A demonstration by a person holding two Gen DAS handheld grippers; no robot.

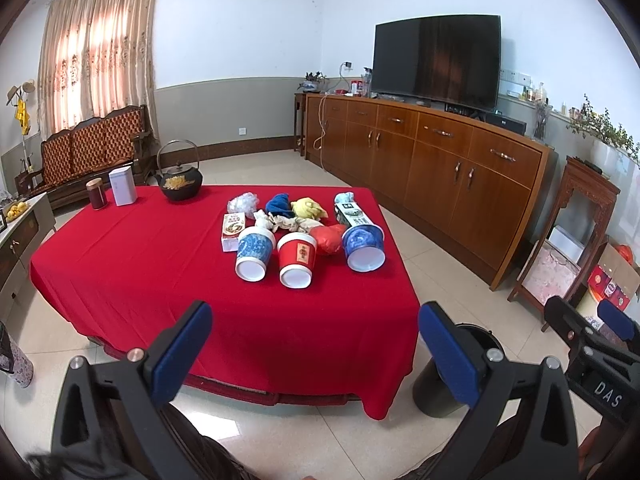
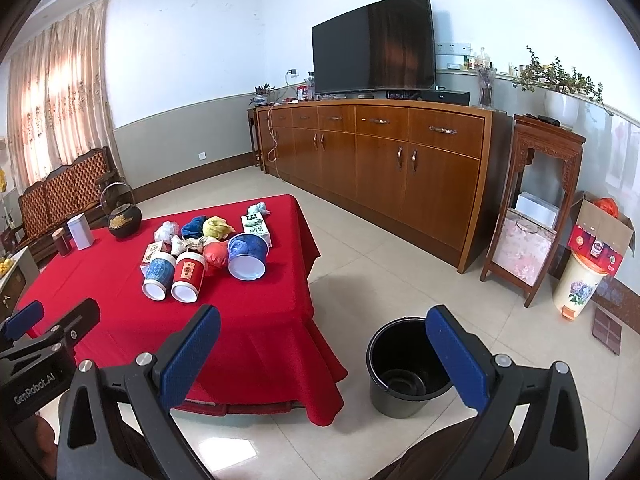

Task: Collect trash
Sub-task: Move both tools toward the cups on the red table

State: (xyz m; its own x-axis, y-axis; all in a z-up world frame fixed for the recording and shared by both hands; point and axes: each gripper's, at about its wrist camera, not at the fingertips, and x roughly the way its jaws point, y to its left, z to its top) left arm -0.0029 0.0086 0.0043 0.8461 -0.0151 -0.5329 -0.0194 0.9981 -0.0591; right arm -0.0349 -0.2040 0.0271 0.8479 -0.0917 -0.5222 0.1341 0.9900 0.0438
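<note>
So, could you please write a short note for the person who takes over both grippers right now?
Left gripper: jaws open, empty, held before the near table edge.
Right gripper: jaws open, empty, near the black bucket.
Trash lies in a pile on the red tablecloth: two blue cups, a red cup, both tipped over, crumpled paper, small boxes and bags.
Done: nothing; the bucket looks empty.
Left: move every piece into the bucket on the floor at the table's right.

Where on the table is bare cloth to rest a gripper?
The red tablecloth lies bare along its near edge before the cups and across its left side up to the teapot and tins. The trash cluster crowds the right-centre.
</note>
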